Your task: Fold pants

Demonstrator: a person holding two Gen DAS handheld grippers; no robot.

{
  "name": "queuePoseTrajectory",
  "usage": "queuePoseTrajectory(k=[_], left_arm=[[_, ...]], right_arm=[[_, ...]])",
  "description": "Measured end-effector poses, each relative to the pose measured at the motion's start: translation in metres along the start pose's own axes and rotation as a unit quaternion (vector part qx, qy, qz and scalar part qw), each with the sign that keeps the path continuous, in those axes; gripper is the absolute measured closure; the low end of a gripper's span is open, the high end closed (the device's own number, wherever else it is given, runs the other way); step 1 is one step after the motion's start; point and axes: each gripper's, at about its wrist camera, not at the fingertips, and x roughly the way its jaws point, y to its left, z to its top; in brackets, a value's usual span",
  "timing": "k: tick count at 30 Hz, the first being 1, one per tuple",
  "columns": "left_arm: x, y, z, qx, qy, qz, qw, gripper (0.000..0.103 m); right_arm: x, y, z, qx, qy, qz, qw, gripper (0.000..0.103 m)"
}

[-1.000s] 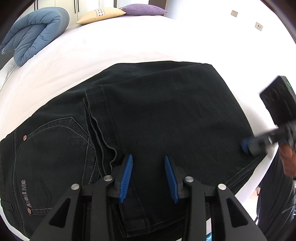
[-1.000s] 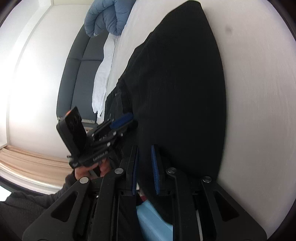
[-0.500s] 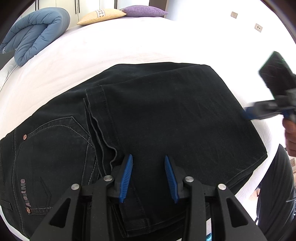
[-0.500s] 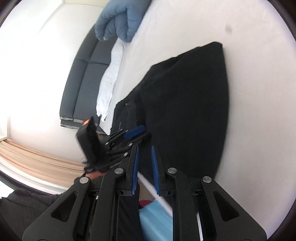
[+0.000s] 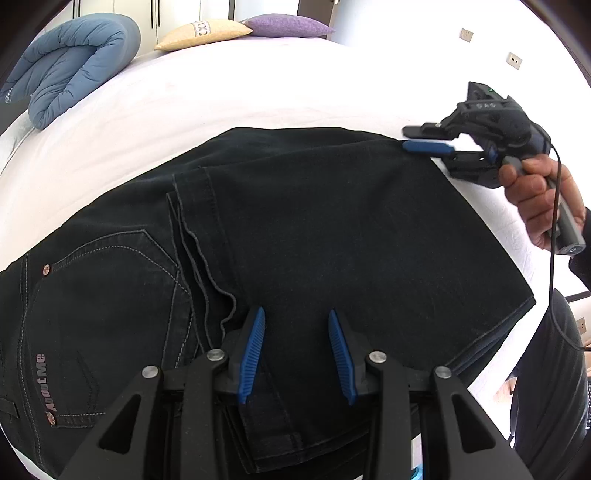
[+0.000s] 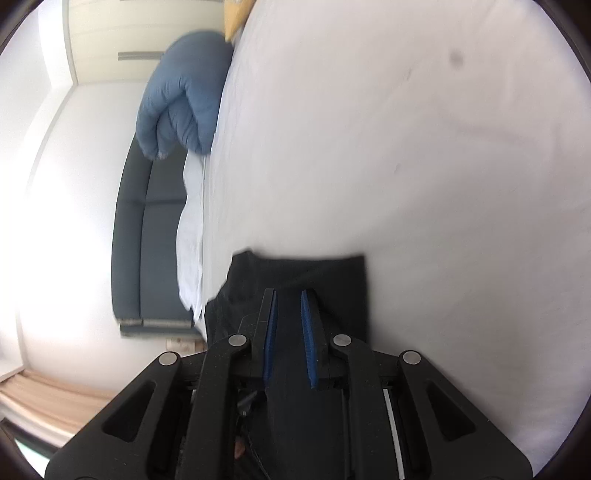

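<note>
Black pants (image 5: pixel 314 229) lie folded on the white bed (image 5: pixel 258 85), with the back pocket and waistband at the left. My left gripper (image 5: pixel 295 312) points down at the near middle of the pants; its blue pads stand apart with nothing pinched between them. My right gripper (image 5: pixel 404 137), held by a hand (image 5: pixel 535 199), hovers at the far right corner of the folded pants. In the right wrist view the right gripper (image 6: pixel 288 295) shows a narrow gap between its pads, with nothing in it, above the pants (image 6: pixel 295 273).
A rolled blue duvet (image 5: pixel 70 62) lies at the far left of the bed, with a yellow pillow (image 5: pixel 203 33) and a purple pillow (image 5: pixel 288 26) beyond. A dark sofa (image 6: pixel 147 240) stands past the bed's edge. The person's dark-clothed leg (image 5: pixel 546 387) is at the right.
The right gripper has swung from the near right edge of the pants up to their far right corner. The left gripper and the pants have stayed put.
</note>
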Motion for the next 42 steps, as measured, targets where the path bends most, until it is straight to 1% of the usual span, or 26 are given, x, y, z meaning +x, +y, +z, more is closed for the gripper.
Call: queuePoseTrajectory(k=[2,4,6,7,9,10,11,13,15,17,19,20,21,22,23,25,26,27,29,32,33,34,36,39,40,42], left_arm=[[-0.001,0.001,-0.001,-0.006,-0.003,-0.001,1.0000,0.064],[-0.001,0.002,-0.002,-0.011,-0.005,-0.001,0.9999,0.064],[-0.001,0.004,-0.004,-0.019,-0.008,-0.001,0.9998,0.064],[-0.001,0.005,-0.004,-0.022,-0.011,0.000,0.9997,0.064],[-0.002,0.004,-0.006,-0.026,-0.019,-0.001,0.9995,0.060],[-0.003,0.004,-0.007,-0.028,-0.023,-0.003,0.9993,0.055],[-0.004,0.003,-0.007,-0.031,-0.024,-0.009,0.9992,0.049],[-0.012,0.003,-0.005,-0.042,-0.022,-0.019,0.9987,0.043],[-0.032,0.006,-0.009,-0.069,-0.046,-0.022,0.9963,0.040],[-0.058,0.017,-0.015,-0.100,-0.087,-0.028,0.9908,0.020],[-0.086,0.034,-0.023,-0.144,-0.129,-0.033,0.9807,0.004],[-0.098,0.046,-0.030,-0.171,-0.144,-0.041,0.9739,0.002],[-0.108,0.061,-0.038,-0.202,-0.153,-0.051,0.9659,0.002],[-0.116,0.076,-0.046,-0.232,-0.161,-0.061,0.9574,0.002],[-0.124,0.091,-0.055,-0.263,-0.169,-0.069,0.9474,0.002],[-0.140,0.125,-0.078,-0.328,-0.189,-0.074,0.9226,0.002],[-0.146,0.137,-0.088,-0.352,-0.200,-0.074,0.9113,0.002],[-0.152,0.153,-0.103,-0.387,-0.214,-0.074,0.8940,0.002],[-0.158,0.179,-0.131,-0.451,-0.229,-0.076,0.8595,0.002],[-0.156,0.213,-0.167,-0.538,-0.251,-0.109,0.7974,0.002],[-0.153,0.219,-0.173,-0.555,-0.250,-0.112,0.7855,0.002],[-0.151,0.225,-0.178,-0.566,-0.251,-0.117,0.7765,0.002],[-0.143,0.232,-0.181,-0.581,-0.245,-0.127,0.7659,0.002],[-0.128,0.232,-0.178,-0.594,-0.240,-0.144,0.7540,0.002],[-0.123,0.233,-0.177,-0.596,-0.239,-0.149,0.7516,0.002],[-0.115,0.236,-0.181,-0.605,-0.231,-0.150,0.7469,0.003]], right_arm=[[-0.010,0.013,-0.012,-0.015,0.001,0.002,1.000,0.089],[-0.010,0.035,-0.030,-0.043,0.019,0.006,0.999,0.089],[-0.003,0.047,-0.062,-0.063,0.048,0.020,0.997,0.089],[0.004,0.049,-0.076,-0.068,0.060,0.015,0.996,0.089],[0.018,0.033,-0.100,-0.065,0.081,-0.042,0.994,0.089],[0.026,0.024,-0.110,-0.062,0.083,-0.057,0.993,0.090],[0.022,0.023,-0.113,-0.068,0.064,-0.051,0.994,0.093],[0.015,0.031,-0.112,-0.047,0.057,-0.054,0.996,0.090],[0.003,0.050,-0.113,-0.050,0.036,-0.014,0.998,0.089],[-0.004,0.065,-0.119,-0.057,0.013,0.036,0.998,0.089],[0.001,0.066,-0.123,-0.054,0.014,0.039,0.998,0.088],[0.010,0.061,-0.125,-0.049,0.022,0.013,0.998,0.079],[0.017,0.048,-0.125,-0.034,0.035,-0.028,0.998,0.058],[0.021,0.036,-0.127,-0.024,0.038,-0.037,0.998,0.058],[0.017,0.037,-0.130,-0.037,0.016,-0.028,0.999,0.060],[0.007,0.041,-0.135,-0.026,0.005,-0.027,0.999,0.058],[0.003,0.045,-0.134,-0.017,-0.001,-0.026,1.000,0.051],[0.000,0.050,-0.136,-0.012,-0.004,-0.017,1.000,0.046],[-0.004,0.063,-0.137,-0.011,-0.010,0.017,1.000,0.046],[-0.011,0.076,-0.137,-0.001,-0.014,0.062,0.998,0.044],[-0.008,0.080,-0.138,0.000,-0.009,0.072,0.997,0.044],[-0.003,0.086,-0.140,-0.002,-0.004,0.077,0.997,0.044],[0.009,0.099,-0.143,-0.011,0.009,0.076,0.997,0.044],[0.015,0.108,-0.150,-0.013,0.024,0.079,0.996,0.044],[0.028,0.117,-0.149,-0.014,0.026,0.083,0.996,0.044],[0.033,0.121,-0.151,-0.015,0.031,0.088,0.996,0.044]])
